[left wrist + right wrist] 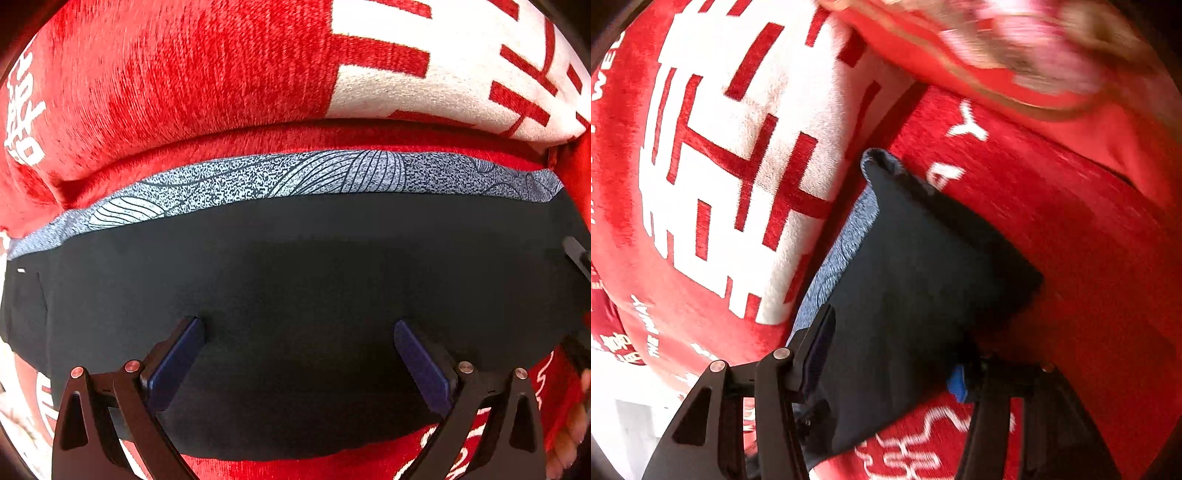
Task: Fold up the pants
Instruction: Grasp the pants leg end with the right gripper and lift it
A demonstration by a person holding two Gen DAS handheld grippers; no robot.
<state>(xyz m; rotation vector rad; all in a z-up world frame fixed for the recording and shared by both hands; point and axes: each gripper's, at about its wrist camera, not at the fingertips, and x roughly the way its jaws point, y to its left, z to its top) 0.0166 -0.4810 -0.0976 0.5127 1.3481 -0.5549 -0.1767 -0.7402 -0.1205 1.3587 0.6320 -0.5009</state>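
The dark pants lie folded on a red and white blanket, with a grey patterned band along their far edge. My left gripper is open just above the dark cloth, its blue pads spread wide and holding nothing. In the right wrist view the same pants show as a folded dark stack with a grey layer beneath. My right gripper is open, its fingers either side of the stack's near end, the right pad mostly hidden behind the cloth.
The blanket has large white blocks with red lines and white lettering. A blurred pinkish and red fabric mass sits at the top of the right wrist view. A hand shows at the lower right of the left wrist view.
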